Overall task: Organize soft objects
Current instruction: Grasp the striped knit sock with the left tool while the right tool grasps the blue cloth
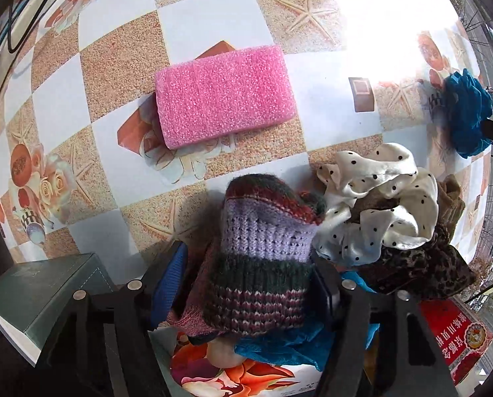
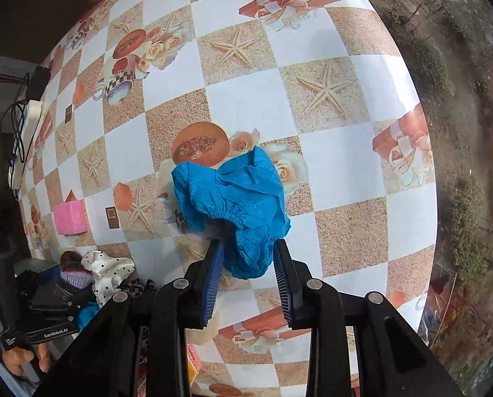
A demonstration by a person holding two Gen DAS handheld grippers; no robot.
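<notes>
The light, floppy blue cloth [image 2: 233, 205] was straddled by the unclenched right gripper [image 2: 248, 281], best pinched at its bunched edge, while the knit [image 1: 263, 264] was clasped by the left gripper [image 1: 246, 294]

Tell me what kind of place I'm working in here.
Probably a home table by a window: a printed checkered tablecloth with starfish and roses, household soft things such as a pink sponge and knitted piece, and shrubs outdoors past the table's edge.

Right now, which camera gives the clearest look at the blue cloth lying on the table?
The right wrist view: the blue cloth sits mid-frame, whole and crumpled on the table, its near end between the right tool's open pads. The left wrist view shows it only as a small blue lump at the far right edge.
</notes>
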